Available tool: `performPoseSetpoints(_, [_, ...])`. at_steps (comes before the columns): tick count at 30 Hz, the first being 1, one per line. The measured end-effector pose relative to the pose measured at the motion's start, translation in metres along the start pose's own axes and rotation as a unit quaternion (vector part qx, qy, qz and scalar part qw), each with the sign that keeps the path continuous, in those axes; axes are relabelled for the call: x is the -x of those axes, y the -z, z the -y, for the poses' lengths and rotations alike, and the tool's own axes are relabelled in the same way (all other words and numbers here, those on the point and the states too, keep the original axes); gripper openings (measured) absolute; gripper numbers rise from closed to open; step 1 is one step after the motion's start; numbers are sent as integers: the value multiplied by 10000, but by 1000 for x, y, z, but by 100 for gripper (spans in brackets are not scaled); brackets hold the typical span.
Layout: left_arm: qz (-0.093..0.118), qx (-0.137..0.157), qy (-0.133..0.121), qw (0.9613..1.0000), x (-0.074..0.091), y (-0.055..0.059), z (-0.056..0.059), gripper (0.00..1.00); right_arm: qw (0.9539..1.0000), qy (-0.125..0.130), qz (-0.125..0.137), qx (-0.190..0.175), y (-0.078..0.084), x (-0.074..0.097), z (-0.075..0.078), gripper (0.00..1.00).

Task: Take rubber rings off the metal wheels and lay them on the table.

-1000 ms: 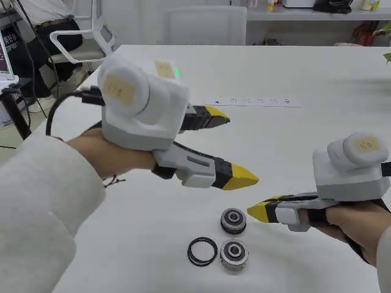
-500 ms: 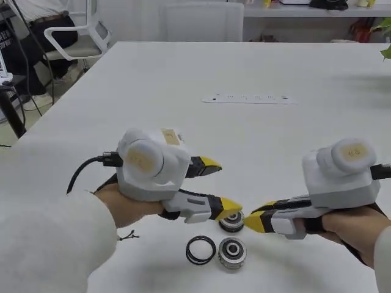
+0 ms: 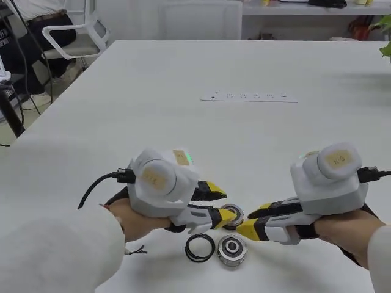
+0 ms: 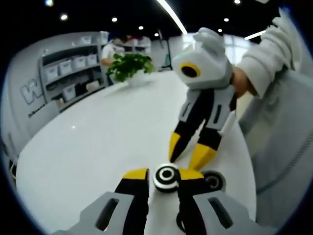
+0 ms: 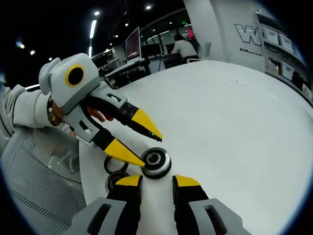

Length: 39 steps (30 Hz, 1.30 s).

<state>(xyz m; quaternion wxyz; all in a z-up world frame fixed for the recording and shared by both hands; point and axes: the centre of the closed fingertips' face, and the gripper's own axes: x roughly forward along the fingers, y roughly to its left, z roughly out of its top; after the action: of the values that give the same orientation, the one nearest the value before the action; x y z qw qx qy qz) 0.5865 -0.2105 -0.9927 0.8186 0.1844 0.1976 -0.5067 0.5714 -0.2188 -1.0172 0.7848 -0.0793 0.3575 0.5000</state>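
Two metal wheels lie near the table's front edge. The far wheel (image 3: 233,214) (image 4: 167,177) (image 5: 155,161), with its dark rubber ring on, sits between the tips of my left gripper (image 3: 225,202) (image 4: 164,175); the jaws straddle it with gaps, open. My right gripper (image 3: 254,220) (image 5: 157,181) points at the same wheel from the right, open and holding nothing. The near wheel (image 3: 232,250) (image 4: 213,180) lies just in front. A loose black ring (image 3: 200,248) (image 5: 115,165) rests flat on the table (image 3: 183,122) to the left of it.
A white power strip (image 3: 249,96) lies farther back in the middle of the table. An office chair (image 3: 73,36) stands past the far left corner. A potted plant (image 4: 128,66) and shelves are at the room's side.
My left gripper has come down from above the table to the far wheel, its jaws now around it. The right gripper edged left toward the wheel. Wheels and loose ring stayed put.
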Motion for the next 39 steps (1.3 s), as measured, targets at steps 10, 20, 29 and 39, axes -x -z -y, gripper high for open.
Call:
performPoseSetpoints(10, [-106,119,36,9999,-4,4,3,14,9998,10,-4,218,0,-4,-2,21])
performPoseSetpoints(20, [-105,255,29,9996,-4,7,2,14,9991,75,-7,420,2,-4,1,8])
performPoseSetpoints(29, [-92,319,34,9994,-4,6,3,14,9984,266,-114,489,1,-3,8,0])
performPoseSetpoints(39, [-115,268,24,9996,-4,7,3,14,9989,236,68,-395,-2,2,15,0])
